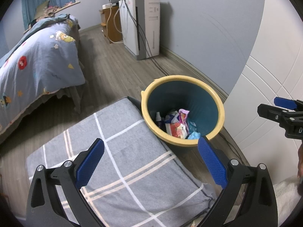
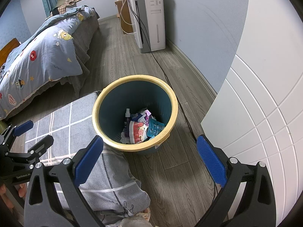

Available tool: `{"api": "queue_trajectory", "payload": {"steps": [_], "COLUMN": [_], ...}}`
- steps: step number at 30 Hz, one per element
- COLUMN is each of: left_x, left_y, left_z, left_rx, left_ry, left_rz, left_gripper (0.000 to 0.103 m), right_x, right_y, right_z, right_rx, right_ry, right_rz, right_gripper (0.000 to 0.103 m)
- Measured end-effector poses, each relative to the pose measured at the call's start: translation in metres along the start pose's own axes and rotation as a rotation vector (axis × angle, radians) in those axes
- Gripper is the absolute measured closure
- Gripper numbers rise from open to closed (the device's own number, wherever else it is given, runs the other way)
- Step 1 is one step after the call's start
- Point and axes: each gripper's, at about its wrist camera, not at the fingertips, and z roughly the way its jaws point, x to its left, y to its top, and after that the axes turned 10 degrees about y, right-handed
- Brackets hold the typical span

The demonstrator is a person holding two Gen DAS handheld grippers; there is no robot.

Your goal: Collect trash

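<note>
A teal trash bin with a yellow rim (image 1: 215,102) (image 2: 111,94) stands on the wood floor. Inside lie several pieces of trash: wrappers (image 1: 177,129) (image 2: 139,130), a small spray bottle (image 2: 127,119) and a teal packet (image 2: 156,128). My left gripper (image 1: 151,147) is open and empty above a grey checked cushion (image 1: 121,170), just left of the bin. My right gripper (image 2: 149,145) is open and empty, hovering over the bin's near rim. The right gripper shows at the right edge of the left wrist view (image 1: 280,109). The left gripper shows at the left edge of the right wrist view (image 2: 28,132).
A bed with a blue cartoon quilt (image 1: 34,62) (image 2: 43,54) stands to the left. A white appliance with cables (image 1: 144,28) (image 2: 151,17) stands against the far wall. A white panelled door (image 2: 265,113) is on the right. A black cable (image 2: 170,87) runs along the floor past the bin.
</note>
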Motion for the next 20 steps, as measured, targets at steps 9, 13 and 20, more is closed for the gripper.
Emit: {"api": "queue_trajectory", "payload": {"steps": [9, 13, 20], "left_x": [0.0007, -0.0009, 0.0018], "left_y": [0.0002, 0.0001, 0.0024], "left_z": [0.0001, 0.0017, 0.0010], "left_rx": [0.003, 0.015, 0.019], "left_ry": [-0.030, -0.017, -0.013], "left_rz": [0.017, 0.027, 0.019], "left_gripper": [0.005, 0.005, 0.005], "right_x": [-0.0042, -0.0038, -0.0039], "right_y": [-0.0053, -0.0059, -0.0050], "right_z": [0.0012, 0.0013, 0.0012], "right_rx": [0.004, 0.005, 0.010], "right_ry": [-0.002, -0.004, -0.013], "right_rz": [0.008, 0.013, 0.018], "right_gripper": [0.006, 0.006, 0.006]}}
